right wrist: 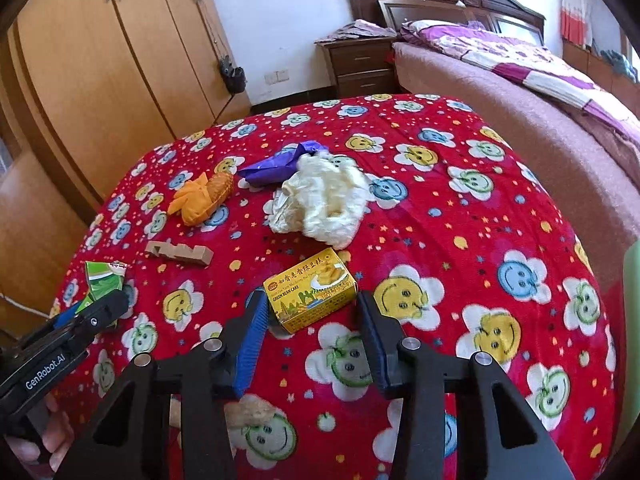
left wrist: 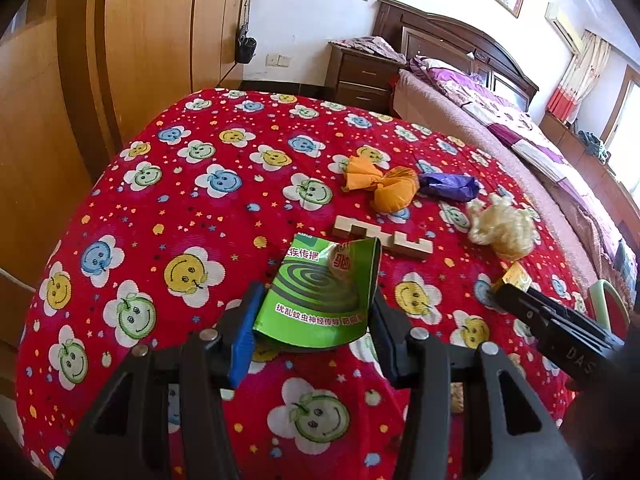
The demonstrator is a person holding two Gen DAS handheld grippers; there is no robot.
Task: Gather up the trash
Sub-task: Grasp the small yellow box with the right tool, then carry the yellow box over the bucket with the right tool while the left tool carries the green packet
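My left gripper [left wrist: 314,312] is shut on a bent green mosquito-coil packet [left wrist: 320,292], with a blue pad pressing each side. In the right wrist view the same packet [right wrist: 100,280] sticks out beyond that gripper [right wrist: 100,310]. My right gripper [right wrist: 310,308] is shut on a yellow green-bean-cake box [right wrist: 312,290] that rests on the red flowered cloth [right wrist: 480,240]; its tips touch the box's two near corners. Farther back lie an orange wrapper [right wrist: 204,198], a purple wrapper [right wrist: 280,162] and a cream crumpled wad [right wrist: 320,204].
A notched wooden block [right wrist: 180,254] lies between the two grippers' items. A beige scrap [right wrist: 252,410] sits under the right gripper. Wooden wardrobe [right wrist: 100,60] stands to the left, a nightstand [right wrist: 360,60] and bed [right wrist: 540,80] behind and right, and a green chair back [left wrist: 608,304] at the table's right edge.
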